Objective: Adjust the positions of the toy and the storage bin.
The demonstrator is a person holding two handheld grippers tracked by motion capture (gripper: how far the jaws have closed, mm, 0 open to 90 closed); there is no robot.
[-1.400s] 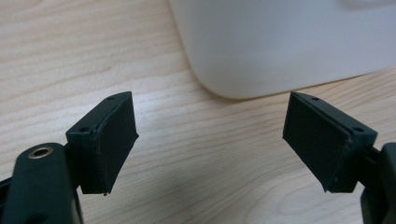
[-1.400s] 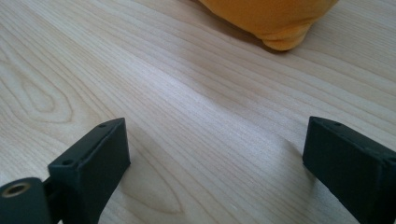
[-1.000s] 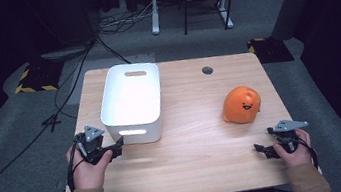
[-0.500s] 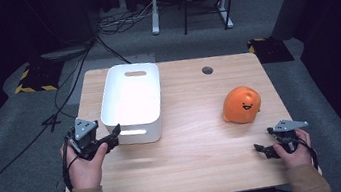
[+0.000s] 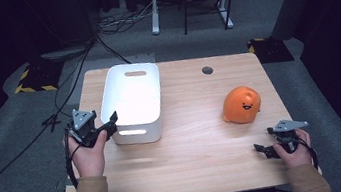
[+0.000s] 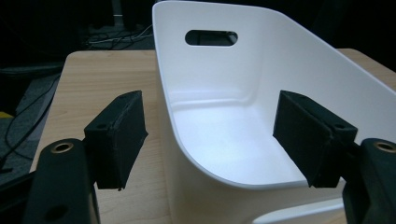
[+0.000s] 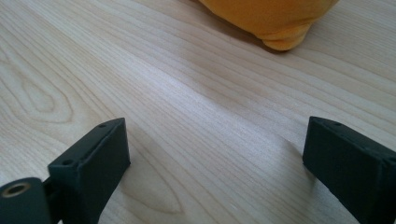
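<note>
A white plastic bin [image 5: 135, 131] with handle slots stands on the left half of the wooden table [image 5: 196, 148]. My left gripper [image 5: 109, 124] is at its near left corner. In the left gripper view [image 6: 212, 121] one jaw is outside the bin wall [image 6: 280, 60] and the other inside. The jaws have just been closing with the wall between them, and neither pad touches it. An orange plush toy [image 5: 242, 104] with a small face sits at the right. My right gripper [image 5: 263, 149] rests low near the table's front right, open and holding nothing, with the toy [image 7: 271, 18] just ahead of it.
A round grey cable hole [image 5: 208, 70] sits near the table's far edge. Cables [image 5: 100, 40] and chair legs [image 5: 188, 18] lie on the floor beyond. Bare wood lies between the bin and the toy.
My left gripper has risen and moved forward to the bin's near left corner, and its jaws have narrowed around the wall. The right hand has stayed put.
</note>
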